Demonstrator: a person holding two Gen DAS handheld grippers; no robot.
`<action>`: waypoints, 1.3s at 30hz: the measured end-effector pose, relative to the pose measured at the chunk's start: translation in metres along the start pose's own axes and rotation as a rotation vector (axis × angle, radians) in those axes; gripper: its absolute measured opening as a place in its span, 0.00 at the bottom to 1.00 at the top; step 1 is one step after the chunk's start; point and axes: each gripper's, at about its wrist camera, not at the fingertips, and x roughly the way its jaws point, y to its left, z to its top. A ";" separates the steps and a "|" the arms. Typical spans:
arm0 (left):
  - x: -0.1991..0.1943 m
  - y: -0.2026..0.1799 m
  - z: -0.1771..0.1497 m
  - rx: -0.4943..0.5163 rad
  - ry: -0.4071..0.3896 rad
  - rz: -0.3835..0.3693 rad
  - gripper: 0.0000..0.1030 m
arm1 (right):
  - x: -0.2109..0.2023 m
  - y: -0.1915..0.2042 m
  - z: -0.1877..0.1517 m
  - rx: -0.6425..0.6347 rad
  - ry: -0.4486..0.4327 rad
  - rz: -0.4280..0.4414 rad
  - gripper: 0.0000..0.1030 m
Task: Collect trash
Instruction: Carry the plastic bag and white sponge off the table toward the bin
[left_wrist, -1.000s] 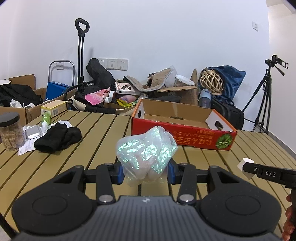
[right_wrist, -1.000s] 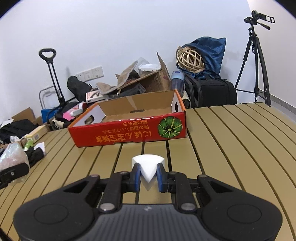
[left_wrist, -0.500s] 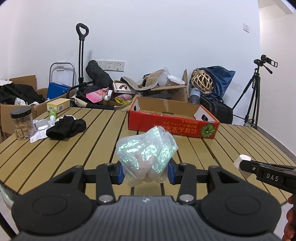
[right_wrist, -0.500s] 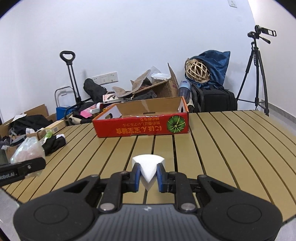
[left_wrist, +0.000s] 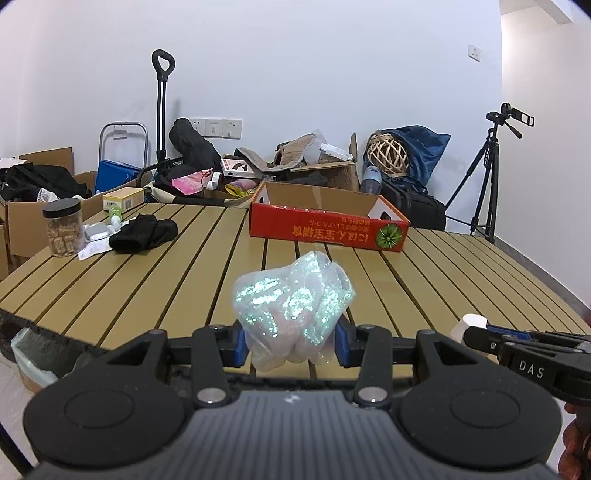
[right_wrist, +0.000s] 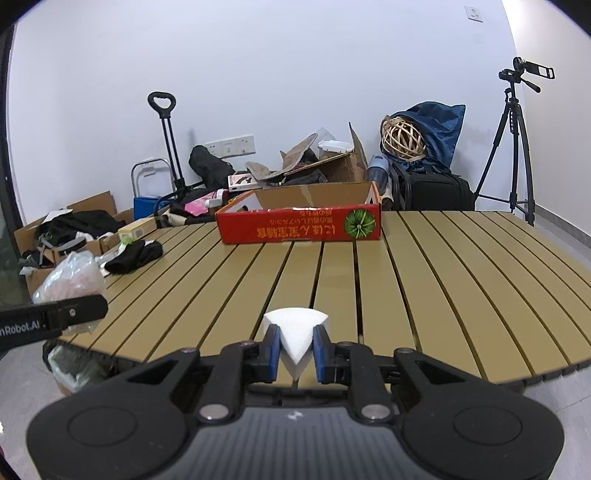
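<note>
Two grippers, each holding a piece of trash above the near edge of the slatted table (left_wrist: 155, 280).

The left gripper (left_wrist: 291, 343) pinches a crumpled, iridescent clear plastic bag (left_wrist: 291, 306); the right gripper (right_wrist: 295, 349) clamps a smooth white wedge-shaped scrap (right_wrist: 297, 334).

Landmark: red cardboard box (left_wrist: 328, 221), open-topped, on the far part of the slatted table (left_wrist: 166, 266).
Black cloth (left_wrist: 144, 233): on the table, well left of the red box.
Jar (left_wrist: 63, 227): clear with a black lid, left of the black cloth, near the table's left edge.
Papers (left_wrist: 92, 249): flat on the table between the jar and the black cloth.
Yellow carton (left_wrist: 123, 197): far left of the red box, at the table's back edge.
Tripod (left_wrist: 487, 177): on the floor to the right of the red box, carrying a camera.
Wicker ball (left_wrist: 388, 157): behind the red box to the right, against blue cloth.
Trolley handle (left_wrist: 161, 107): upright by the wall, behind and left of the red box.
</note>
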 end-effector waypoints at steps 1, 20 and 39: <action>-0.005 0.000 -0.003 0.000 0.002 -0.002 0.42 | -0.004 0.001 -0.003 -0.002 0.002 0.003 0.17; -0.070 -0.007 -0.074 0.037 0.104 -0.018 0.42 | -0.071 0.011 -0.088 -0.051 0.104 0.015 0.17; -0.071 -0.008 -0.181 0.097 0.361 -0.025 0.42 | -0.083 0.015 -0.186 -0.043 0.343 0.018 0.17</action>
